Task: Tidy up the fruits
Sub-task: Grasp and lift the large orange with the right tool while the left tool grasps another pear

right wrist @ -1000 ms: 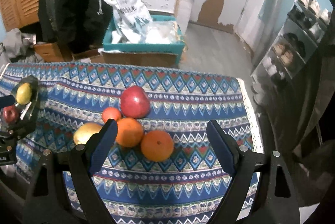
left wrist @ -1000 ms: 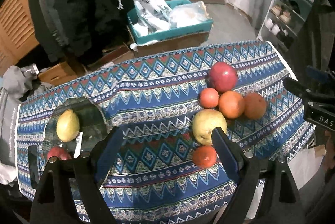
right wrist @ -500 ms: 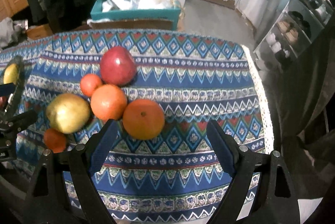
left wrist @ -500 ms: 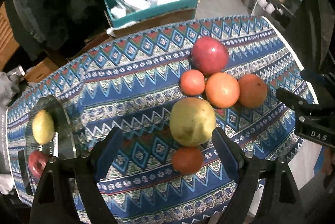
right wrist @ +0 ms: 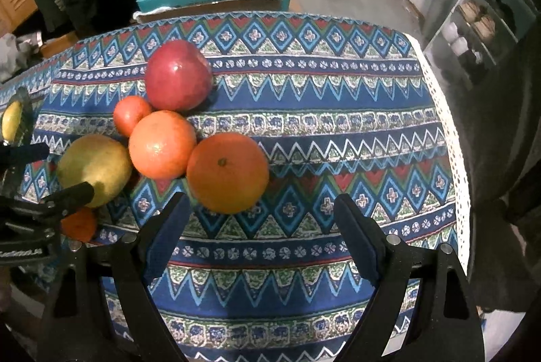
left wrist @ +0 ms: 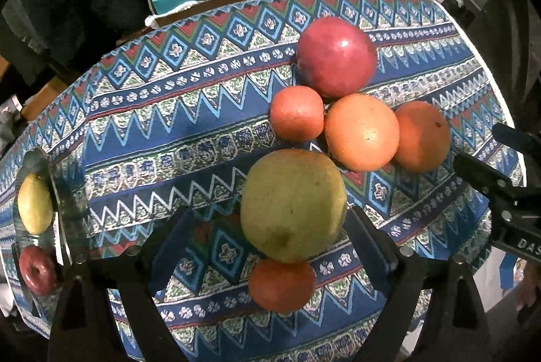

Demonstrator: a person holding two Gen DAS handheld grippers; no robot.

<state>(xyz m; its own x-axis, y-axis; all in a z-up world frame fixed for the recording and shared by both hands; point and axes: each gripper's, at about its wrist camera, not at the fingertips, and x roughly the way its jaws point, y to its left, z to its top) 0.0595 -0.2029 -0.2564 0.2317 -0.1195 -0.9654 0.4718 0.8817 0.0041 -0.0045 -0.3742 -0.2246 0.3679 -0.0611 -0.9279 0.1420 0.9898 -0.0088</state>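
**Both grippers open over the fruit pile: pear on the left, orange on the right**

Your left gripper (left wrist: 263,238) has just been spreading its jaws wider and holds nothing; the big yellow-green pear (left wrist: 293,204) sits between the blue pads, close to the right-hand one, though contact there cannot be judged. Farther left, at the desk's edge, a glass plate (left wrist: 59,189) already carries a small yellow fruit (left wrist: 34,208) and a red apple (left wrist: 37,274). A small tangerine (left wrist: 281,285) lies tucked just below the pear, touching it.

That pear looks heavy and firm, with smooth skin that may slide. Take it across its widest belly, squeeze gently to avoid bruising, and expect the tangerine to roll once its neighbour lifts.

Moving right through the cluster on the patterned tablecloth (right wrist: 338,111): a second small tangerine (right wrist: 131,114), a large red apple (right wrist: 178,75) behind it, then an orange (right wrist: 162,144) pressed against another orange (right wrist: 227,172).

Your right gripper (right wrist: 260,238) is also wide apart and empty, pads short of that nearest orange. Its dimpled rind should grip well and the fruit is stiff, so close across its middle.
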